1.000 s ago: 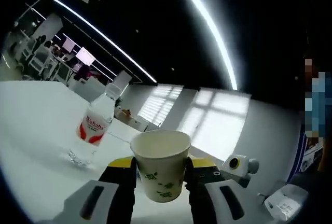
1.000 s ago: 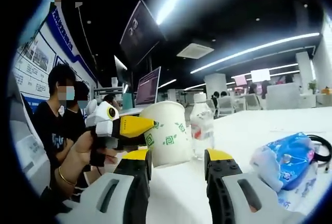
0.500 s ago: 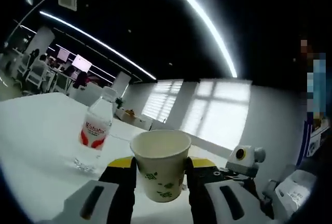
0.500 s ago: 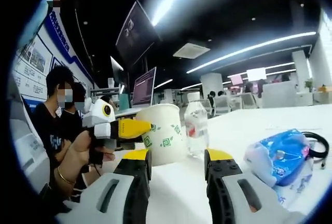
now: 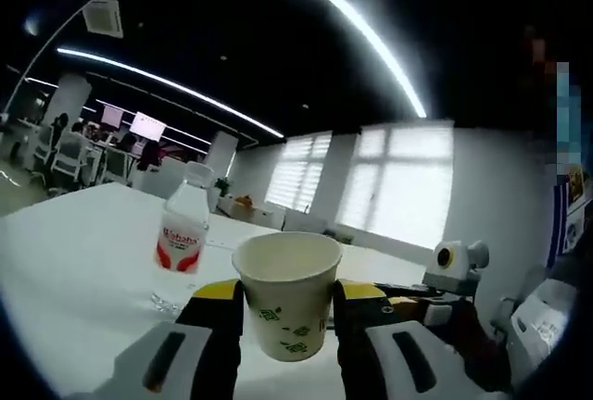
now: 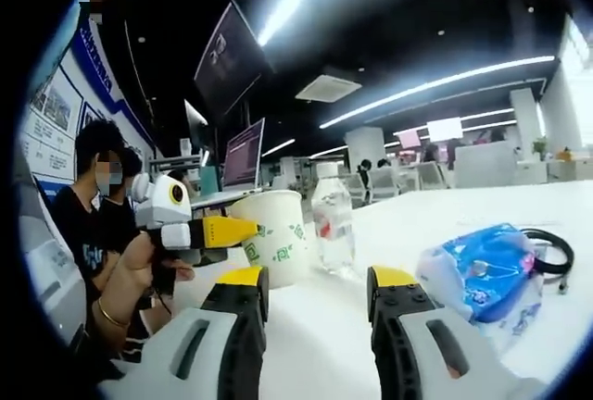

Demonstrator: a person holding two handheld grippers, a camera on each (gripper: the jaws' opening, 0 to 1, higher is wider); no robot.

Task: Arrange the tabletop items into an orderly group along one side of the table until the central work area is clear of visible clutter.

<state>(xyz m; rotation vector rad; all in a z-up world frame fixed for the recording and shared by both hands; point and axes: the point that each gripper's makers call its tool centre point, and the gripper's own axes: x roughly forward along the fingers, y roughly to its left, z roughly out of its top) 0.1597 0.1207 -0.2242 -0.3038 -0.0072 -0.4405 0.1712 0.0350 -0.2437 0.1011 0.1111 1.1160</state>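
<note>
We are seeing the left gripper [image 5: 287, 312] clamping a white paper cup with green marks [image 5: 287, 289] between its jaws, beside a clear plastic water bottle [image 5: 181, 238] standing upright on the white table [image 5: 74, 252]. Right gripper [image 6: 315, 293] is hanging with jaws apart, gripping nothing; a blue plastic packet [image 6: 482, 270] is lying near it.

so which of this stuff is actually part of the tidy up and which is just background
Part of the job:
- paper cup, held in the left gripper
- water bottle, standing on the table
- blue packet
- black cable beside the packet
- right gripper, open and empty

Just background:
- monitors
- chairs
- seated people
</note>
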